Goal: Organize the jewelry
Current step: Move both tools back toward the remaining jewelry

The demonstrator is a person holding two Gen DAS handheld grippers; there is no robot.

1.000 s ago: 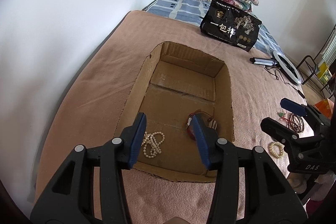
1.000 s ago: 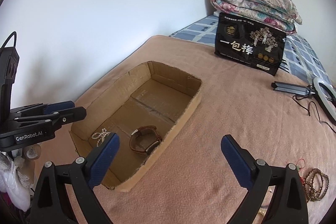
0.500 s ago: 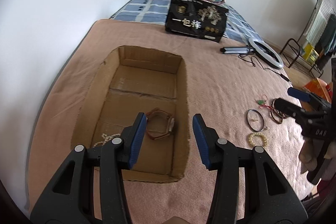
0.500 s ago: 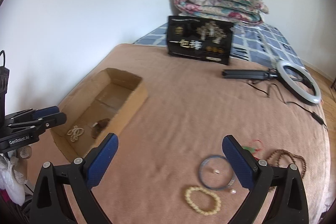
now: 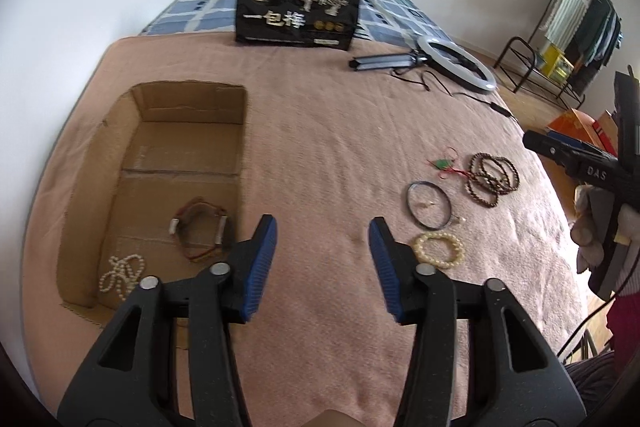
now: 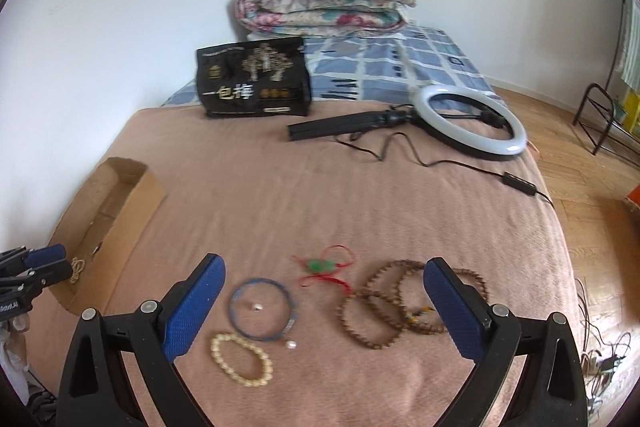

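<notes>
Left gripper (image 5: 322, 241) spread, empty, bare pink blanket (image 5: 320, 147) between fingers; shallow cardboard box (image 5: 240, 131) has shifted left. Right gripper (image 6: 324, 291) spread, now over thin blue bangle (image 6: 262, 309).

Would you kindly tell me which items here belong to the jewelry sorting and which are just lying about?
Job: cardboard box, watch, pearl necklace, cream bead bracelet, blue bangle, wooden bead strands, green charm.
Lying about: ring light, black bag, folded quilt.

Brown watch (image 5: 199, 231) and pearl strand (image 5: 121, 271) in cardboard box (image 5: 190, 101), bracelets (image 6: 404, 303) loose on blanket
</notes>
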